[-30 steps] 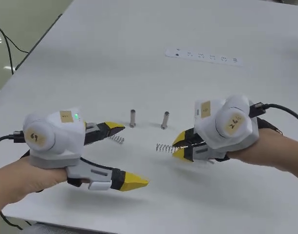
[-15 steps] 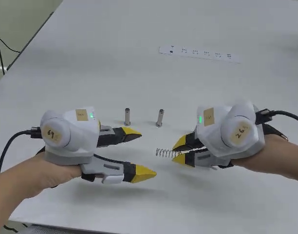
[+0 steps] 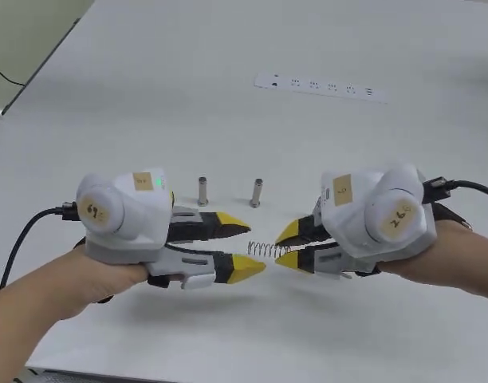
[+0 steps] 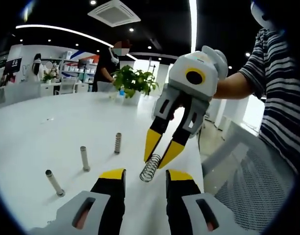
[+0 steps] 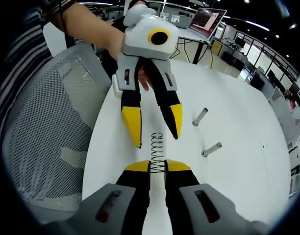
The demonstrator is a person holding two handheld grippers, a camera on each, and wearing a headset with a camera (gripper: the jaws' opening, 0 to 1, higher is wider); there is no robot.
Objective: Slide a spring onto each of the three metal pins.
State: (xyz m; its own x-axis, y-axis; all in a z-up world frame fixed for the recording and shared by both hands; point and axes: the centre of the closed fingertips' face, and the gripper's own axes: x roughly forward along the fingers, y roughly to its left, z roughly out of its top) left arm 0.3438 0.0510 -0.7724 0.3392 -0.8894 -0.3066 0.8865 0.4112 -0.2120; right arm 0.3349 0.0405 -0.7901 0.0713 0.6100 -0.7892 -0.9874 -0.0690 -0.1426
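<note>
A power strip lies far back on the white table, well apart from my work. In the left gripper view a mesh chair stands just off the table's edge and a potted plant sits at the far end. Nothing stands between the two grippers.

The right gripper has its jaws pinched narrow on one end of the spring and holds it level above the table. The left gripper faces it tip to tip, its jaws spread apart to either side of the spring's free end. I cannot tell whether they touch it. The spring is thin, grey and straight, with its coils evenly spaced.

In the head view two bare pins stand upright just behind the grippers. In the left gripper view a third pin looks ribbed with coils.

The table's near edge runs close under both hands. There is bare tabletop from the pins back to the strip.
</note>
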